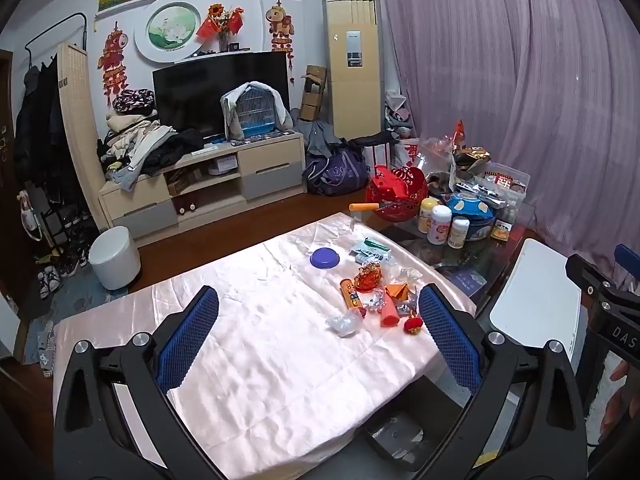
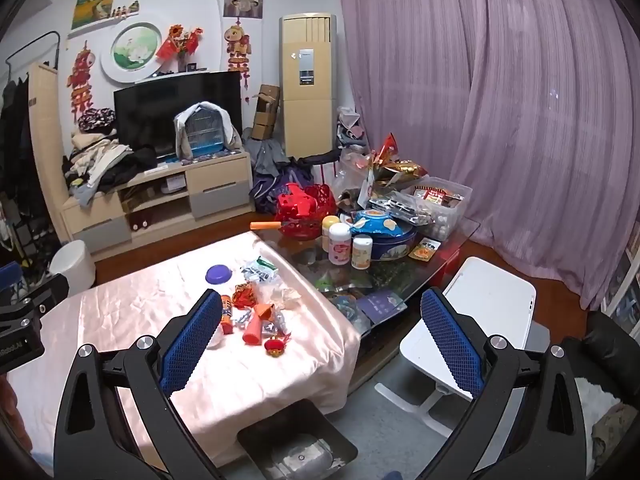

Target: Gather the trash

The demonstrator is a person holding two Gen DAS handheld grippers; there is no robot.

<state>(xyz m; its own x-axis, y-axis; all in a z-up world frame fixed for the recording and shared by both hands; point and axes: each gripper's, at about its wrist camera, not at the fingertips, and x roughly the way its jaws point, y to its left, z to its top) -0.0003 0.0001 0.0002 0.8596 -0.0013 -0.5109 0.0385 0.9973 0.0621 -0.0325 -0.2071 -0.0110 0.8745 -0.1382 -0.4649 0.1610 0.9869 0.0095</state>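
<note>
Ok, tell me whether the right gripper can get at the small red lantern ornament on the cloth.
Probably yes. The right gripper hangs open above the cloth, and the red lantern ornament lies at the near edge of the litter with nothing over it.

Left claw, right claw agape

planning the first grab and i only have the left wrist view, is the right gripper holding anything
Observer: No. The right gripper is open, with nothing between its fingers.
Operator: ok, whats past the right edge of my frame
Observer: A black seat stands just beyond the white stool, at the far right of the right wrist view.
</note>
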